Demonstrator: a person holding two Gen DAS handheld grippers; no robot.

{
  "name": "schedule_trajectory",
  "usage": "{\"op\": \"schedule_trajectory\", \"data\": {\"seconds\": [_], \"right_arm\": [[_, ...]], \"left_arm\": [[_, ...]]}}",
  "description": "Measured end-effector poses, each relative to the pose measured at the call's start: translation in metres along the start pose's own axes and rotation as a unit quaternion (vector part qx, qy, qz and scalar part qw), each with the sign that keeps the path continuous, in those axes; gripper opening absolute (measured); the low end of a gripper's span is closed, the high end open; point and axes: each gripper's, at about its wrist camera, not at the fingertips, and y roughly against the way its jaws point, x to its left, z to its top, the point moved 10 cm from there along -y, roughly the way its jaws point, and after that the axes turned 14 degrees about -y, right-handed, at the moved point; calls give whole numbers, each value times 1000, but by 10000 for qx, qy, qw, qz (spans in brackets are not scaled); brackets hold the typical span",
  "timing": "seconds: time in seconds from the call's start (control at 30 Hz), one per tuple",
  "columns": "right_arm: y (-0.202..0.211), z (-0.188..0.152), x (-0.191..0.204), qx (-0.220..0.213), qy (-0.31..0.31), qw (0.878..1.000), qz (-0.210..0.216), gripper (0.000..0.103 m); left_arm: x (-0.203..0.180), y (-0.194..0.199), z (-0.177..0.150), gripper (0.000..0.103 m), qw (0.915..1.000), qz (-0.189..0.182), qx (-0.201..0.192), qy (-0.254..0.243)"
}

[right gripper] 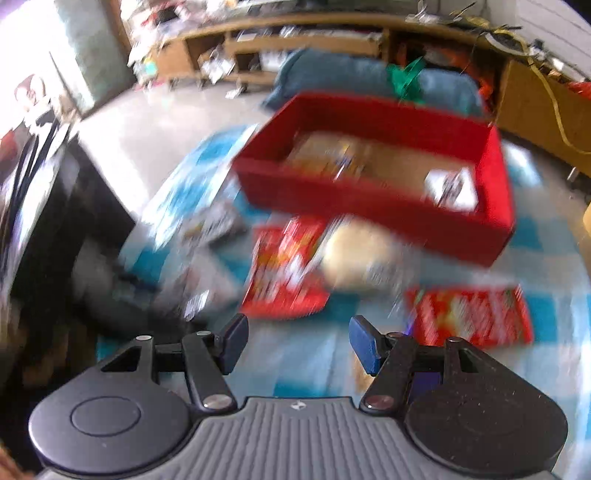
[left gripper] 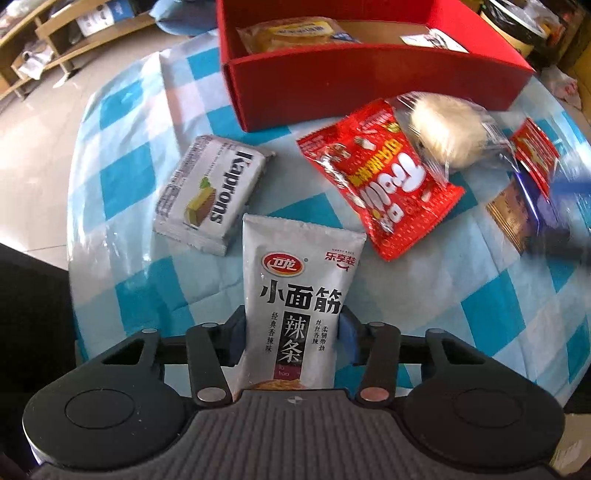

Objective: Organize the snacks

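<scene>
A: Left gripper (left gripper: 293,341), state? 
B: Its two dark pads sit against both edges of a white foil spicy-strip pouch with black Chinese lettering (left gripper: 301,295). The jaws are narrow and clamped on it. The pouch stands between the fingers over the blue-and-white checked tablecloth (left gripper: 122,177), near edge.

A: Other snacks in the left wrist view?
B: A grey rectangular Kaprons wafer pack (left gripper: 208,192) lies flat to the left of the pouch and a little farther off, not touching it. A red crinkled snack bag with white lettering (left gripper: 384,184) lies to the right. A clear-wrapped pale round bun (left gripper: 448,129) overlaps the red bag's far right corner. A second, smaller red packet (left gripper: 535,155) is farther right, blurred.

A: Container?
B: An open red rectangular cardboard box (left gripper: 369,85) sits at the far side of the cloth. Inside: a clear-wrapped yellow bread pack (left gripper: 291,33) at the left and a white card (left gripper: 432,40) at the right.

A: Right gripper (right gripper: 299,343)?
B: The fingers stand apart with nothing between them, only cloth beneath. The gap is moderate. The view is heavily motion-blurred. The red box lies ahead, and the red bag and bun sit between it and the fingertips.
</scene>
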Motion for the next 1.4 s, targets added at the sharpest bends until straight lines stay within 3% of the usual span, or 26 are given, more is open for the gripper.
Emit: {"op": "schedule_trajectory", "data": {"seconds": [0.27, 0.37, 0.53, 0.7, 0.83, 0.93, 1.1, 1.3, 1.4], "right_arm": [[-2, -102, 66, 682, 1059, 9918, 206, 56], [-11, -122, 85, 827, 1358, 9870, 235, 56], [-32, -117, 91, 605, 1682, 9834, -318, 56], [-37, -110, 72, 613, 1632, 9830, -576, 66], [-38, -85, 30, 310, 1442, 9785, -1444, 67], [-28, -72, 22, 334, 875, 9890, -1143, 67], [-29, -88, 64, 606, 581, 9954, -459, 66], [-59, -105, 90, 628, 537, 9943, -672, 66], [-63, -107, 83, 581, 692, 9925, -822, 69]], "left_arm": [[15, 17, 2, 55, 9994, -141, -219, 248], [22, 20, 0, 55, 9988, -238, -273, 328], [19, 18, -1, 55, 9984, -305, -269, 404], [16, 12, -3, 55, 9980, -383, -160, 480], [18, 15, -4, 56, 9977, -426, -192, 484], [16, 17, -4, 56, 9975, -496, -211, 462], [20, 23, -5, 56, 9959, -572, -285, 644], [19, 15, -7, 58, 9962, -528, -194, 665], [17, 15, -7, 60, 9965, -533, -186, 618]]}}
